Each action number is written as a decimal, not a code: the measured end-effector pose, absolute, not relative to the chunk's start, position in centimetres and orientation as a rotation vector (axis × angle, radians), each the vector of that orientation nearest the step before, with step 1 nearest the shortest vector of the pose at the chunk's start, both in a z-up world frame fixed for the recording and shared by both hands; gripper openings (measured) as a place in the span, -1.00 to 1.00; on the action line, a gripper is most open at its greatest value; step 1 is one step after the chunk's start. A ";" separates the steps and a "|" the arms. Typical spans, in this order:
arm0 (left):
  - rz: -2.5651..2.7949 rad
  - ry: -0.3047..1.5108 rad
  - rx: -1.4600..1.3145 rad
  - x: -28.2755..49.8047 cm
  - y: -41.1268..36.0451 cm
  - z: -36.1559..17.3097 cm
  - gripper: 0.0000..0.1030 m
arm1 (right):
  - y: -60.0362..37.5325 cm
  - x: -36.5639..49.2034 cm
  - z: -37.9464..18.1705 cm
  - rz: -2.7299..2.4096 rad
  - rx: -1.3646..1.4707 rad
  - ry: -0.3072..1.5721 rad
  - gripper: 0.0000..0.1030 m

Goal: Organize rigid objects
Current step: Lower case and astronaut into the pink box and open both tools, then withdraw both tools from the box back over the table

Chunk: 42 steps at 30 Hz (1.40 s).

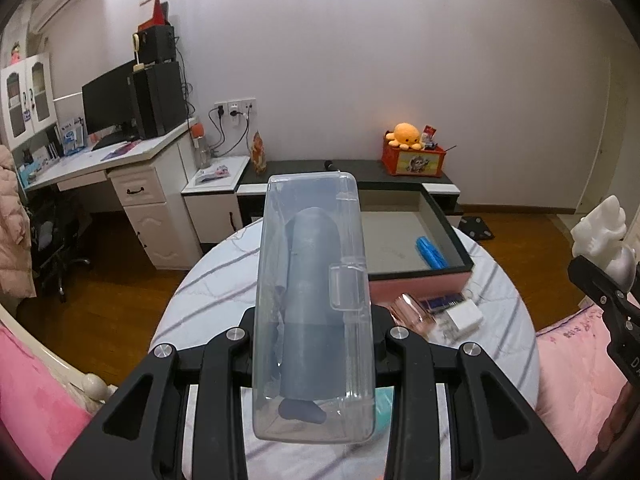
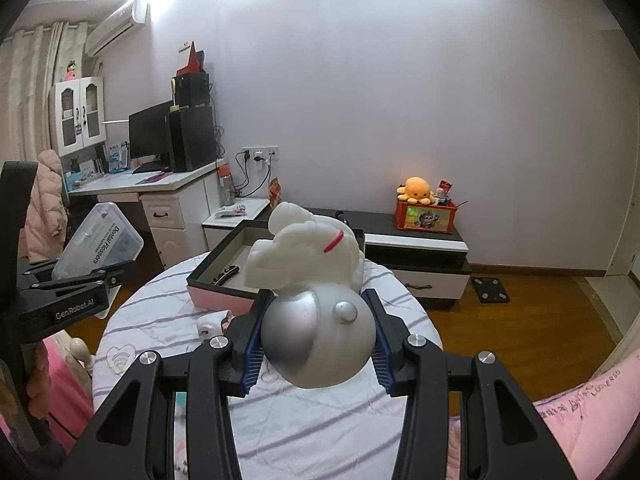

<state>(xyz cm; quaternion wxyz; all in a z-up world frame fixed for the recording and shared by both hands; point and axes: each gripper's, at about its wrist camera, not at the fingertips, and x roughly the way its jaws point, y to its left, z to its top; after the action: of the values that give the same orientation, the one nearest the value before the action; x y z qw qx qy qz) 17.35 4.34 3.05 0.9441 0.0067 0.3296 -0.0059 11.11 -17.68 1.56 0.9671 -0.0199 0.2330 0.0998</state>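
My left gripper (image 1: 314,340) is shut on a clear plastic case (image 1: 314,280) with a dark cylinder inside, held above the round table (image 1: 208,292). That case shows at the left of the right wrist view as the clear plastic case (image 2: 100,240), labelled Dental Flossers. My right gripper (image 2: 318,340) is shut on the silver round base of a white figurine (image 2: 308,256), also lifted over the table. The figurine (image 1: 600,232) and right gripper appear at the right edge of the left wrist view. Beyond both stands an open dark-rimmed pink box (image 1: 420,276) with a blue item (image 1: 430,252) in it.
On the striped tablecloth near the box lie a rose-gold cylinder (image 1: 412,312), a white charger (image 1: 464,316) and a small dark pack (image 1: 444,302). A pink bed (image 2: 592,420) flanks the table. A desk (image 1: 120,160) and low cabinet (image 2: 416,256) stand by the wall.
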 end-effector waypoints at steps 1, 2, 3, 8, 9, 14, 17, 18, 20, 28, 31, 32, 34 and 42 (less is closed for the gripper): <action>-0.011 0.677 0.017 18.1 4.3 3.0 -0.37 | -17.5 11.9 1.6 0.206 -0.040 0.476 -0.11; -0.009 0.683 0.020 19.0 4.3 3.0 -0.37 | -17.3 13.1 1.6 0.209 -0.038 0.481 -0.11; -0.006 0.695 0.021 20.1 4.3 3.0 -0.37 | -17.1 14.1 1.6 0.210 -0.039 0.486 -0.11; -0.011 0.814 0.031 26.8 4.2 2.6 -0.37 | -15.8 20.6 1.7 0.240 -0.029 0.574 -0.11; -0.009 0.841 0.036 28.2 4.1 2.3 -0.37 | -15.5 21.7 1.7 0.247 -0.032 0.591 -0.11; -0.045 0.995 0.039 34.8 3.2 -0.4 -0.37 | -14.8 28.3 -0.5 0.274 -0.028 0.755 -0.11; -0.068 1.089 0.042 37.7 2.4 -3.2 -0.37 | -15.0 31.4 -2.9 0.271 -0.008 0.859 -0.11; -0.075 1.116 0.042 38.4 2.3 -4.0 -0.37 | -15.1 32.1 -3.7 0.272 -0.005 0.887 -0.11; -0.088 1.157 0.041 39.4 1.9 -5.3 -0.37 | -15.1 33.5 -5.3 0.276 -0.004 0.941 -0.11; -0.085 1.261 0.015 41.5 1.7 -8.6 0.29 | -14.3 35.3 -7.5 0.312 -0.021 1.002 0.18; -0.076 1.251 0.020 41.6 1.8 -8.6 0.54 | -13.9 35.6 -7.1 0.302 -0.040 0.987 0.48; -0.077 1.250 0.020 41.6 1.8 -8.6 0.54 | -13.9 35.6 -7.1 0.303 -0.032 0.990 0.48; -0.076 1.254 0.022 41.7 1.9 -8.6 0.55 | -14.0 35.8 -7.2 0.298 -0.023 0.999 0.48; -0.062 1.251 0.014 41.6 2.8 -8.4 0.58 | -14.3 35.6 -6.5 0.271 -0.014 0.994 0.48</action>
<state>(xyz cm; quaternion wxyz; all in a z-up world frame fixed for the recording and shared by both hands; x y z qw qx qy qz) 41.60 2.77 -8.40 0.8101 0.0066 0.5855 -0.0292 35.56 -14.34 -6.49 0.8701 -0.0065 0.4754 0.1298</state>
